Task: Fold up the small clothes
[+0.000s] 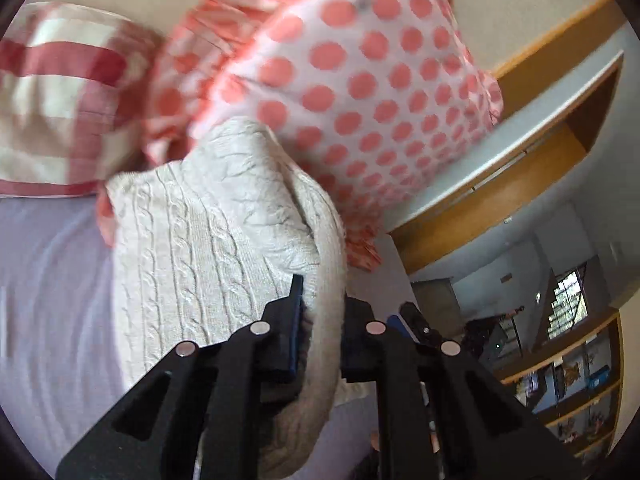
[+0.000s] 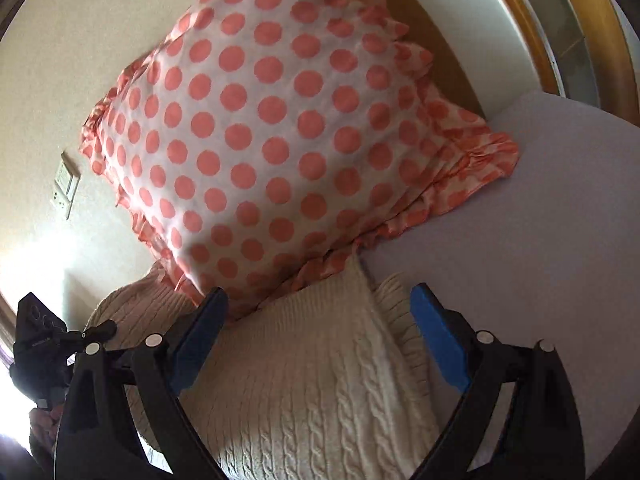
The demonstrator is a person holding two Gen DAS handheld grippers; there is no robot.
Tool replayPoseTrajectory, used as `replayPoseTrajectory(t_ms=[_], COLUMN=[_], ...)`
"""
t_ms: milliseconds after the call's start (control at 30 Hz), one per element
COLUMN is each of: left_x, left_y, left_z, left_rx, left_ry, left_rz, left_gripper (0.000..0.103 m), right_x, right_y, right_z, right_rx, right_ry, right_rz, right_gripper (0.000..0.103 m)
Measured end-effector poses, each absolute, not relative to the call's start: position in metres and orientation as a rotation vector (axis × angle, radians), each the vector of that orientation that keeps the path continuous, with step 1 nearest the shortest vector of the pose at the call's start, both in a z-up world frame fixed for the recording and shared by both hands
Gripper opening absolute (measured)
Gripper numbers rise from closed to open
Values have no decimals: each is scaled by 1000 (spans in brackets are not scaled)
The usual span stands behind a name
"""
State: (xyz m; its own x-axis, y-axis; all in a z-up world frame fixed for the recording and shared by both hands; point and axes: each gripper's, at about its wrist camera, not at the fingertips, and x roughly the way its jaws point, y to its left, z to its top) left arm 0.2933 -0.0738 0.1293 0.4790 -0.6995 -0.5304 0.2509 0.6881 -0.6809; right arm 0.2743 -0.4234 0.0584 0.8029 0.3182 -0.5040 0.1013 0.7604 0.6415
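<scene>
A cream cable-knit sweater (image 1: 208, 224) lies on the pale lilac bed sheet (image 1: 52, 280). My left gripper (image 1: 322, 312) is shut on a raised fold of the sweater's edge, which bulges between its black fingers. In the right wrist view the sweater (image 2: 312, 360) lies flat under my right gripper (image 2: 320, 304), which is open wide with its blue pads (image 2: 436, 336) on either side of the knit, near the ribbed edge. The other gripper (image 2: 44, 344) shows at the left of that view.
A white pillow with coral polka dots (image 2: 264, 120) leans against the wall just behind the sweater; it also shows in the left wrist view (image 1: 360, 80). A red checked pillow (image 1: 60, 92) lies to its left. Wooden headboard (image 1: 520, 176) and shelves (image 1: 572, 392) stand at right.
</scene>
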Motion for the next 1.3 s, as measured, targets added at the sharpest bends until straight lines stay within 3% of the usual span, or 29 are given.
replayPoseTrajectory(t_ms=[100, 200, 267, 333, 400, 500, 567, 700, 733, 767, 900, 1033, 1100, 1133, 1200, 1233, 1267, 1300], left_x=[300, 291, 278, 260, 243, 219, 207, 202, 202, 202, 206, 205, 202, 200, 197, 197, 200, 205], left_y=[-165, -193, -177, -148, -126, -104, -101, -101, -103, -105, -112, -113, -114, -113, -99, -89, -76, -65], left_z=[96, 84, 96, 108, 115, 100, 82, 51, 46, 40, 20, 15, 15, 19, 33, 42, 50, 57], left_rx=[-472, -476, -455, -400, -285, -165, -127, -88, -81, -74, -67, -63, -42, -49, -132, -179, -226, -265], left_ry=[1013, 1048, 986, 901, 829, 803, 820, 838, 837, 843, 895, 879, 853, 840, 797, 761, 730, 716], left_rz=[-734, -843, -854, -810, -720, -650, -645, -657, -657, -657, -672, -678, -679, -683, -703, -687, -647, -587], left_gripper=[17, 15, 21, 42, 46, 48, 49, 50, 51, 51, 49, 48, 48, 48, 48, 53, 59, 73], right_x=[277, 279, 280, 284, 288, 293, 297, 300, 302, 305, 320, 339, 335, 332, 319, 312, 305, 301], right_y=[-449, -465, -468, -460, -445, -416, -401, -377, -371, -369, -381, -378, -385, -391, -404, -412, -419, -425], right_z=[48, 40, 39, 41, 42, 39, 33, 23, 20, 19, 34, 10, 4, 8, 20, 26, 30, 31], right_rx=[728, 767, 797, 790, 750, 628, 560, 436, 388, 377, 383, 362, 411, 455, 519, 551, 595, 636], right_ry=[661, 677, 683, 705, 734, 803, 847, 896, 910, 914, 838, 926, 919, 918, 895, 882, 859, 852], right_rz=[72, 62, 119, 190, 261, 287, 284, 288, 257, 245, 180, 126, 130, 132, 103, 100, 128, 170], right_gripper=[94, 94, 94, 94, 93, 78, 63, 46, 28, 16, 10, 10, 12, 19, 49, 81, 97, 97])
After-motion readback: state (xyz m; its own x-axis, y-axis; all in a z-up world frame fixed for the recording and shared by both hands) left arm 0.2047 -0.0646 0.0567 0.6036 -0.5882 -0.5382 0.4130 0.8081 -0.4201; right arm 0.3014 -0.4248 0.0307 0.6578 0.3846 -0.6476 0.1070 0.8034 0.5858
